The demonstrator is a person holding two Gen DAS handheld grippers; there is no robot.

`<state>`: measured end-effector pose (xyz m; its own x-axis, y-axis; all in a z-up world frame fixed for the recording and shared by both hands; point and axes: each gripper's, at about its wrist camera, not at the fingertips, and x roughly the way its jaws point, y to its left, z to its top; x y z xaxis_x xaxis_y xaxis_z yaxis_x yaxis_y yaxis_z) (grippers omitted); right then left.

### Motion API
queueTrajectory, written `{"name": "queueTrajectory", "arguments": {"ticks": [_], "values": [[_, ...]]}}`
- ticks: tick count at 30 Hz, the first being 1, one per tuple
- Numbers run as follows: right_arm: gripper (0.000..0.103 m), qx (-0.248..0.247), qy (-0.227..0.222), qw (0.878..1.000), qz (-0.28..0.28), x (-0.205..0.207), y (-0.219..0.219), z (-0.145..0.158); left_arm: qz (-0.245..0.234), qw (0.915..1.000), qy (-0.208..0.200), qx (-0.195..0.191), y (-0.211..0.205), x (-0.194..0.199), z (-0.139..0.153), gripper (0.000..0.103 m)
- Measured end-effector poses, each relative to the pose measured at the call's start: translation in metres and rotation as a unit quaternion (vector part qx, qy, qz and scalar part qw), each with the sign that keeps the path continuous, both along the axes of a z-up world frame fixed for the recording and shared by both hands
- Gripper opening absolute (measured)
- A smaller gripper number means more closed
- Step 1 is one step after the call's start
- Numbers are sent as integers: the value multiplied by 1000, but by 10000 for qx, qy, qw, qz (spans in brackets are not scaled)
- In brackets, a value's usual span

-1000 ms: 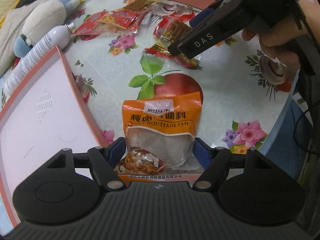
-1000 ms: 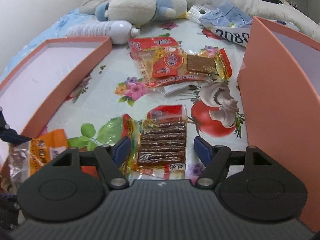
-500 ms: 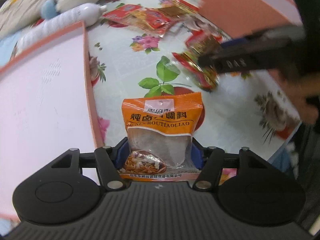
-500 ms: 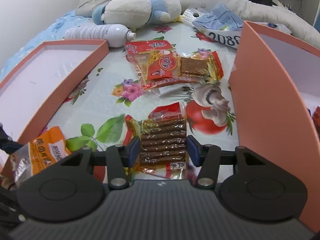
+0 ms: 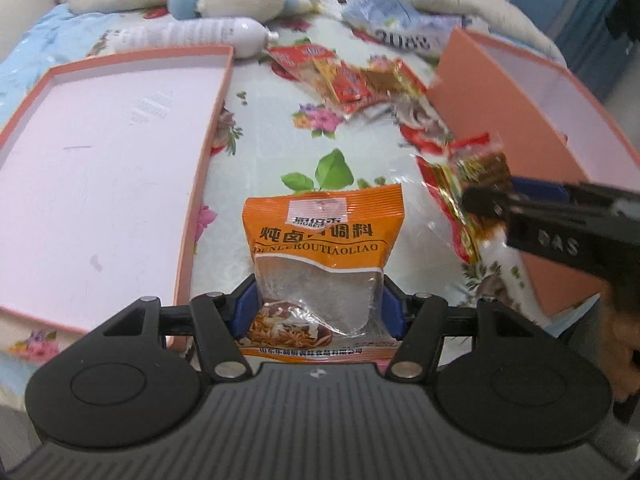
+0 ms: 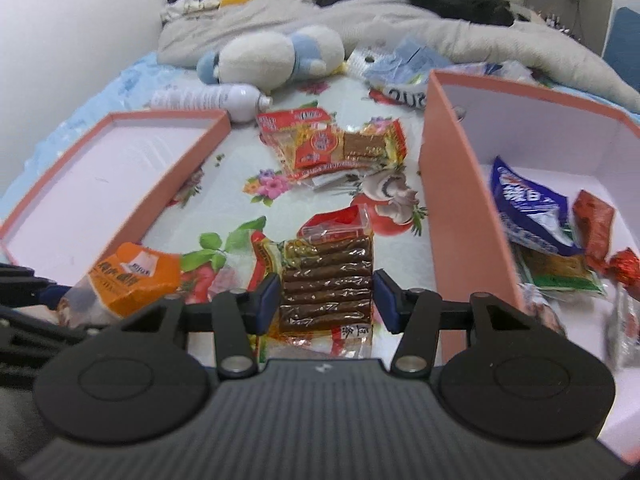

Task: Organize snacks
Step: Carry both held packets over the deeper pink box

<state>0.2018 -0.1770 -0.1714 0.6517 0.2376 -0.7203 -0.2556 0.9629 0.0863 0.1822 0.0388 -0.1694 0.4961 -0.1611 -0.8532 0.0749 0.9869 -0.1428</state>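
The left gripper (image 5: 316, 312) fingers clench the orange seasoning packet (image 5: 324, 248); the right gripper (image 6: 326, 300) fingers clench the brown-stick snack packet (image 6: 324, 280).

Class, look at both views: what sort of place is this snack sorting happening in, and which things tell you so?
Probably a bedroom, with the sorting done on a bed: a plush toy and rumpled grey bedding lie at the far end, and the snacks rest on a floral sheet.
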Motion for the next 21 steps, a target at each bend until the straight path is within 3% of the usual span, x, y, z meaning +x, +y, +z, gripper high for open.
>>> {"name": "queueTrajectory", "arguments": {"ticks": [10,21], "values": [[54,356,-445,9980,-263,-62,-25,55,523,9961,-627,-339,-7,-44,69,66],[54,560,-733,9939,-611,-116,-60,98,393,9914,-1026,-717,-46,-83,118,66]]}}
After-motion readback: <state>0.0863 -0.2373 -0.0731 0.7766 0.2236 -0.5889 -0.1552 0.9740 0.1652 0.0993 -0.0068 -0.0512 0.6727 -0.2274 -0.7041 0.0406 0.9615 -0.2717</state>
